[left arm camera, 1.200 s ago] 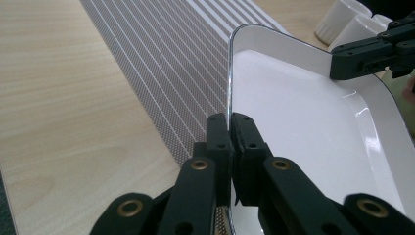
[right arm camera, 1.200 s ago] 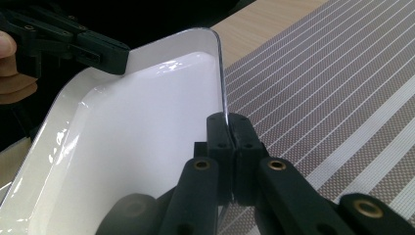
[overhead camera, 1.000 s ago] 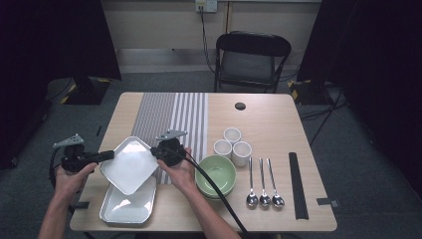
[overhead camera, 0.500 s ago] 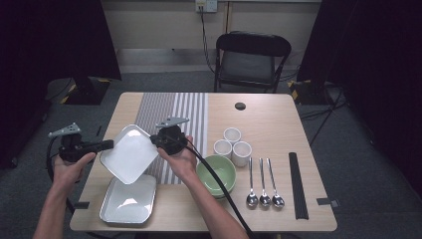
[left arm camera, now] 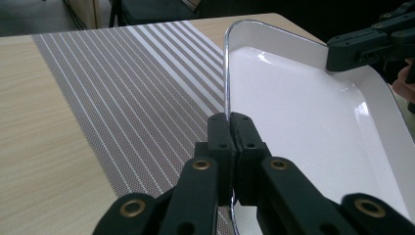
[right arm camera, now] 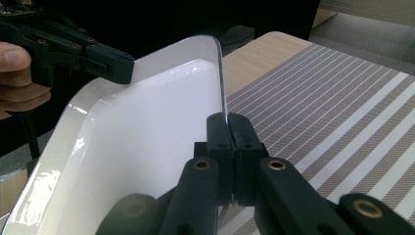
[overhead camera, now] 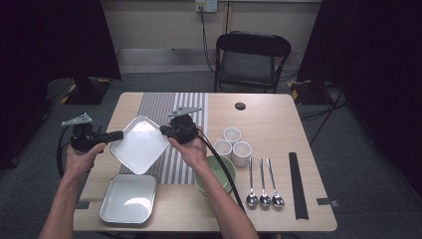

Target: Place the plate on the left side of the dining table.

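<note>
A white square tray (overhead camera: 139, 144) hangs in the air above the striped runner (overhead camera: 171, 107), held from both sides. My left gripper (overhead camera: 119, 135) is shut on its left rim; in the left gripper view the jaws (left arm camera: 229, 128) pinch the thin rim of the white tray (left arm camera: 303, 112). My right gripper (overhead camera: 163, 131) is shut on the opposite rim; in the right gripper view the jaws (right arm camera: 228, 126) clamp the edge of the white tray (right arm camera: 147, 142). A second white tray (overhead camera: 128, 197) rests on the table near the front left.
A green bowl (overhead camera: 215, 169) sits right of my right forearm. Three white cups (overhead camera: 232, 143) stand beyond it, three spoons (overhead camera: 263, 184) and a black strip (overhead camera: 297, 184) lie at the right. A small black disc (overhead camera: 240, 106) lies at the back. A chair (overhead camera: 251, 59) stands behind the table.
Both grippers have lifted the upper tray off the lower one and carried it up and toward the far side, over the striped runner. The lower tray stays on the table.
</note>
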The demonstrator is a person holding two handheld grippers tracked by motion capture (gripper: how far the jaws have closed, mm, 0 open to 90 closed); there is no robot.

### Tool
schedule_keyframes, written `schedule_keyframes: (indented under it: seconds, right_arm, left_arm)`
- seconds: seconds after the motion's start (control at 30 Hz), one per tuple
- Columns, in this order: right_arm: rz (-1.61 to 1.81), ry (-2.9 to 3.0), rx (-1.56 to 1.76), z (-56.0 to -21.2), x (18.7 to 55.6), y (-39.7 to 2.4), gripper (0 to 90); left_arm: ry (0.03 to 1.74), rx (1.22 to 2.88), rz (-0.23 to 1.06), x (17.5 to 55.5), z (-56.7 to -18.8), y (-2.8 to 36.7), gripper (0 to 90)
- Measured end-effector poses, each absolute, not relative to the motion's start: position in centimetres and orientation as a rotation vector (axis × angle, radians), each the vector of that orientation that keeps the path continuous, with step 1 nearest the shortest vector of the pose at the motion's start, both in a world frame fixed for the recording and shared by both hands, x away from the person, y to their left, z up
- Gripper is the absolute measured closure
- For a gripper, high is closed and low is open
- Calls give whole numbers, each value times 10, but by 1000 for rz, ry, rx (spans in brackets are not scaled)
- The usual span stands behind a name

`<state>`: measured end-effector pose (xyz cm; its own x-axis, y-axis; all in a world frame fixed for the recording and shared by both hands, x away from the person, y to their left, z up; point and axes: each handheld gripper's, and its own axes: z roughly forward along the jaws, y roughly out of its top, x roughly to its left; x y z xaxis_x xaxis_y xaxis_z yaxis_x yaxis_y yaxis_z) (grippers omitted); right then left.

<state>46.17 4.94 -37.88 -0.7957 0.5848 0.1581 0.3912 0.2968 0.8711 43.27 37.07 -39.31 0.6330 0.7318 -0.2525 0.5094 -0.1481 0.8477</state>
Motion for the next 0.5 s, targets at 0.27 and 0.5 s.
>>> schedule_keyframes:
  seconds: [0.27,0.5]
  right_arm:
    - [1519,2363,893,-374,471,36,890]
    - [1517,2350,896,-369,481,18,890]
  left_arm:
    - [992,1807,259,443,-387,358,887]
    - [987,1808,250,456,-384,340,888]
